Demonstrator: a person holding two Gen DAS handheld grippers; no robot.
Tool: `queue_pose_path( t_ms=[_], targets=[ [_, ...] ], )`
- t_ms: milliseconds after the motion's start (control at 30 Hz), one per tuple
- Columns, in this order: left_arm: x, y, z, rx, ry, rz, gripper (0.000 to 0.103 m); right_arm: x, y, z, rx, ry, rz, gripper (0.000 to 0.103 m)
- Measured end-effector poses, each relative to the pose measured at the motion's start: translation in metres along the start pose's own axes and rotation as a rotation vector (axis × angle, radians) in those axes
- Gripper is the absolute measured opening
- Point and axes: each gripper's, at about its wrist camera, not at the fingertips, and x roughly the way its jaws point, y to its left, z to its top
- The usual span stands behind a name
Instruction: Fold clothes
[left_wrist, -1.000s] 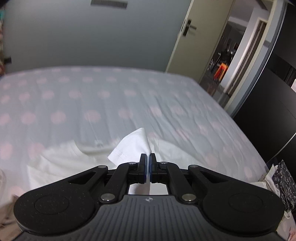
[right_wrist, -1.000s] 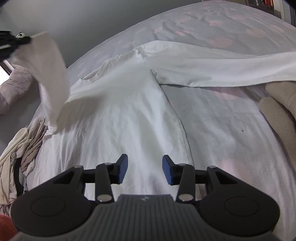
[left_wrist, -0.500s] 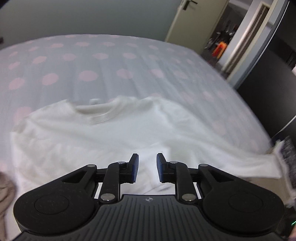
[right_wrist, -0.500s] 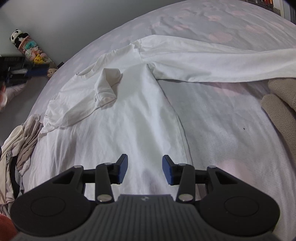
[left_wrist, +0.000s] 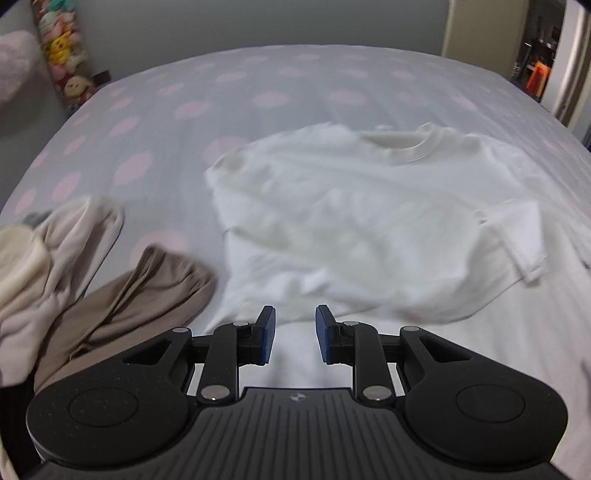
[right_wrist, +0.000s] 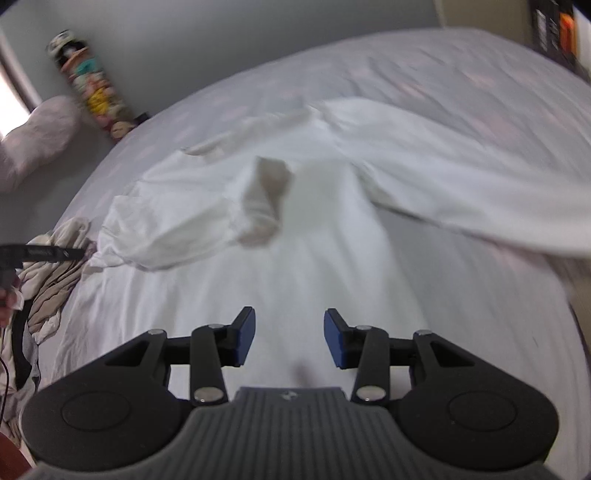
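A white long-sleeved shirt (left_wrist: 351, 206) lies spread on the bed, collar (left_wrist: 402, 144) at the far side. One sleeve lies folded across the chest, its cuff (left_wrist: 517, 236) to the right; the cuff also shows in the right wrist view (right_wrist: 264, 201). The other sleeve (right_wrist: 461, 177) stretches out to the right. My left gripper (left_wrist: 291, 338) is open and empty, just above the shirt's near edge. My right gripper (right_wrist: 289, 339) is open and empty over the shirt's lower body (right_wrist: 295, 280). The left gripper also shows at the left edge of the right wrist view (right_wrist: 44, 254).
The bed sheet (left_wrist: 177, 110) is grey with pink dots. A pile of beige and cream clothes (left_wrist: 74, 269) lies left of the shirt. A printed cylinder (right_wrist: 92, 85) and a pink plush (right_wrist: 33, 144) stand by the wall. A doorway (left_wrist: 543, 59) is far right.
My left gripper let go of the sleeve, which dropped folded across the chest, then swung left toward the shirt's left side. My right gripper stayed open and shifted a little.
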Motion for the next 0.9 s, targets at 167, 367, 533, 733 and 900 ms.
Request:
queue_pose_path(
  t_ms=[167,367,533,733,900],
  targets=[
    [0.019,0.026,-0.019,-0.035,0.006,0.029,0.031,0.027,0.037,0.029,-0.122,-0.014,0.021,0.045],
    [0.033,0.032,-0.026,0.021,-0.007,0.058,0.032,0.068,0.077,0.053,-0.298,-0.006,0.012,0.046],
    [0.039,0.025,-0.031,0.135,-0.025,0.101,0.032,0.102,0.093,0.053,-0.449,0.032,-0.048,0.054],
    [0.032,0.013,-0.029,0.227,-0.078,0.141,0.032,0.131,0.100,0.050,-0.611,0.034,-0.184,0.054],
    [0.027,0.010,-0.031,0.326,-0.109,0.204,0.036,0.143,0.102,0.048,-0.694,0.040,-0.261,0.049]
  ],
)
